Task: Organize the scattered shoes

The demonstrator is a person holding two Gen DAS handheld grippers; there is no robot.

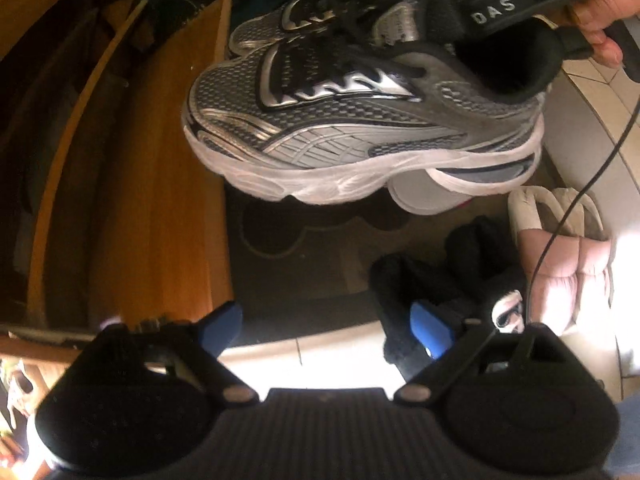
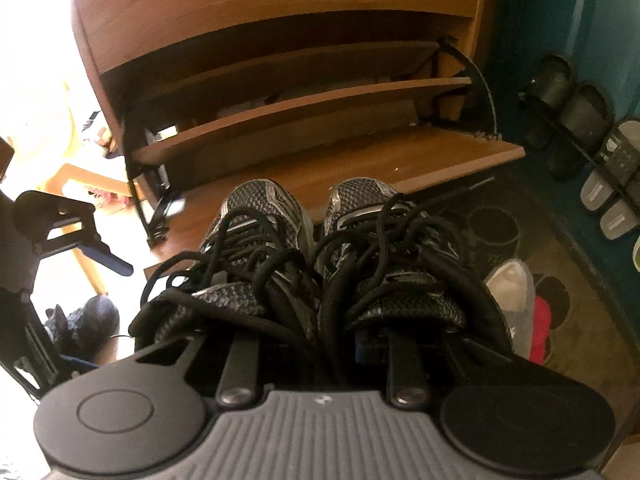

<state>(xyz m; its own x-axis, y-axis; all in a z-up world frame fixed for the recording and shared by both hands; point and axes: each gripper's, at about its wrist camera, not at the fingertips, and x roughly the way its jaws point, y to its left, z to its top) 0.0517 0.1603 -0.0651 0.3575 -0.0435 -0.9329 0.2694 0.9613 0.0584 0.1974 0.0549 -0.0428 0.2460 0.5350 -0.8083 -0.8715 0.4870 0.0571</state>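
Note:
A pair of grey and silver mesh sneakers [image 1: 352,120] with black laces hangs in the air beside the wooden shoe cabinet [image 1: 140,160]. My right gripper [image 2: 320,344] is shut on the pair of sneakers [image 2: 316,256], its fingers reaching into the two collars and pinching the shoes together side by side. The toes point at the cabinet's tilted-out drawers [image 2: 328,144]. From the left wrist view, the right gripper [image 1: 516,4] and a hand [image 1: 600,20] sit above the heels. My left gripper [image 1: 326,320] is open with nothing between its blue pads [image 1: 430,326], and it hovers below and in front of the sneakers.
On the dark doormat [image 1: 300,264] lie a black fuzzy slipper [image 1: 436,276] and a pink quilted slipper [image 1: 568,268]. A white and red shoe [image 2: 520,304] lies at the right. Black slippers [image 2: 568,108] and grey sandals [image 2: 612,184] hang on a wall rack. A cable [image 1: 560,232] trails down.

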